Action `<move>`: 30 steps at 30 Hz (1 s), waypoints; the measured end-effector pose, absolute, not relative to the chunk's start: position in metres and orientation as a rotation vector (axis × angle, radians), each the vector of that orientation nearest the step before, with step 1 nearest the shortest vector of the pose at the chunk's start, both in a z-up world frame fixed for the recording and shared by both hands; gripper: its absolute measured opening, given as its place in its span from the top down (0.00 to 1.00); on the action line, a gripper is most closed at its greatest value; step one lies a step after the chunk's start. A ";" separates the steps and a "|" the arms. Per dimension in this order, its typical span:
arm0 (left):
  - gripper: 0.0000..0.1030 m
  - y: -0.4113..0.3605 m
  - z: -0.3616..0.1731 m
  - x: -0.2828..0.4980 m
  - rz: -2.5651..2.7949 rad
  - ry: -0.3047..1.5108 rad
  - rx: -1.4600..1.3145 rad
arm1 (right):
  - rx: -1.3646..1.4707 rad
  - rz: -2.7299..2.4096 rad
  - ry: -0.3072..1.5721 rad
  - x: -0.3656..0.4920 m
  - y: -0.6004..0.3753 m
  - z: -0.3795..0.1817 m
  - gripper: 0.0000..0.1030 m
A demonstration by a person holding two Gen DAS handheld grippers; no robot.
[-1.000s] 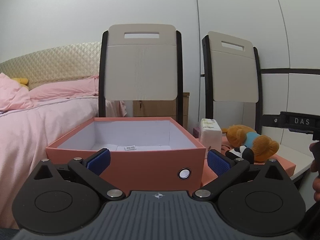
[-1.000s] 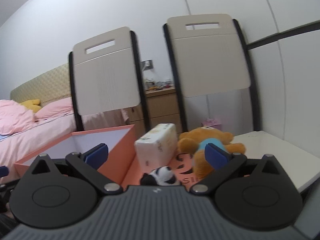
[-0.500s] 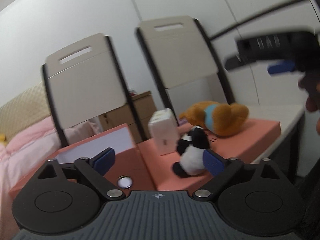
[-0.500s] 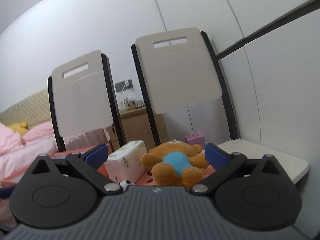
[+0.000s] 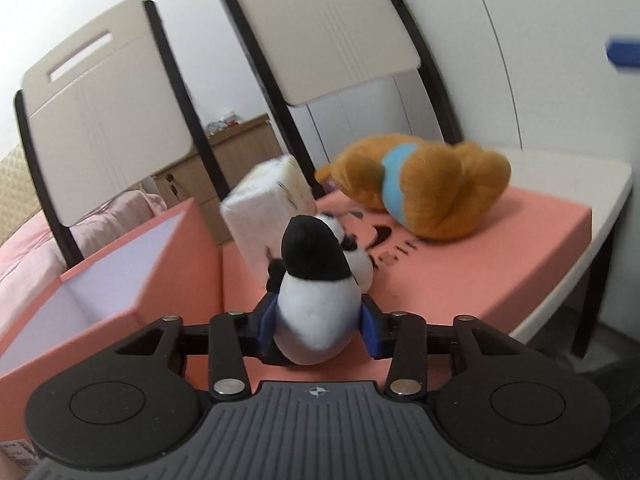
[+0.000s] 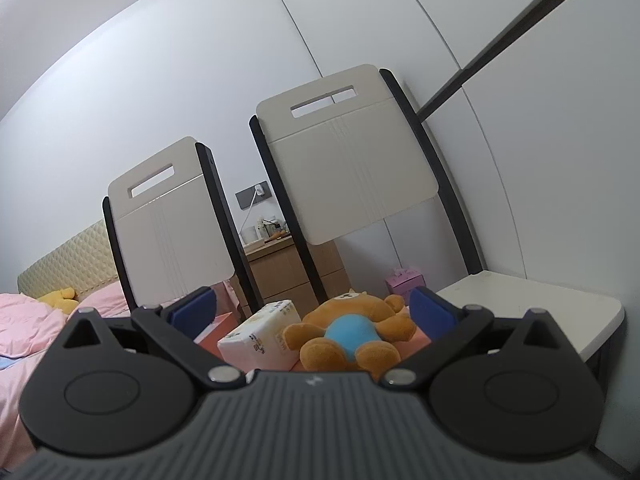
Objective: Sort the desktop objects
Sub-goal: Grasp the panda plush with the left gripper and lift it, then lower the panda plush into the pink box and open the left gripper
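since a second ago the left tool (image 5: 318, 326) has swung from the open box (image 5: 120, 280) to the panda plush (image 5: 316, 300) and now pinches it on the orange lid (image 5: 480, 264). right tool (image 6: 312, 312) hangs spread, gripping nothing, facing the bear (image 6: 352, 328) and tissue pack (image 6: 260, 336) on the worktop (image 6: 540, 304).

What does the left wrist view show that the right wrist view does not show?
Only the left wrist view shows the panda toy, gripped between the blue pads of the left tool, and the open pink box with its white inside.

Only the right wrist view shows the open right tool, the bed with pink bedding, a yellow toy on it, and a wall socket.

Both show the brown bear in blue, the tissue pack, two chair backs and the wooden cabinet.
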State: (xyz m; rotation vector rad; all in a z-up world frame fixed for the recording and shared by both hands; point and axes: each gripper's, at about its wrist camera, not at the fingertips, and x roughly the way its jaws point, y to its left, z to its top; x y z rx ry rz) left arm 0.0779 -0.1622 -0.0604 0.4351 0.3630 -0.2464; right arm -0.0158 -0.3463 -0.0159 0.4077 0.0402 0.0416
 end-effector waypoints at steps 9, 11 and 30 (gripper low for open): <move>0.55 -0.083 0.012 0.060 -0.144 0.201 0.301 | 0.412 0.036 0.031 -0.013 -0.330 -0.018 0.00; 0.55 -0.062 0.016 0.071 -0.114 0.201 0.272 | 0.401 0.056 0.038 -0.010 -0.319 -0.018 0.00; 0.11 -0.006 -0.017 0.117 -0.101 0.306 0.134 | 0.230 0.161 0.196 0.043 -0.249 -0.026 0.00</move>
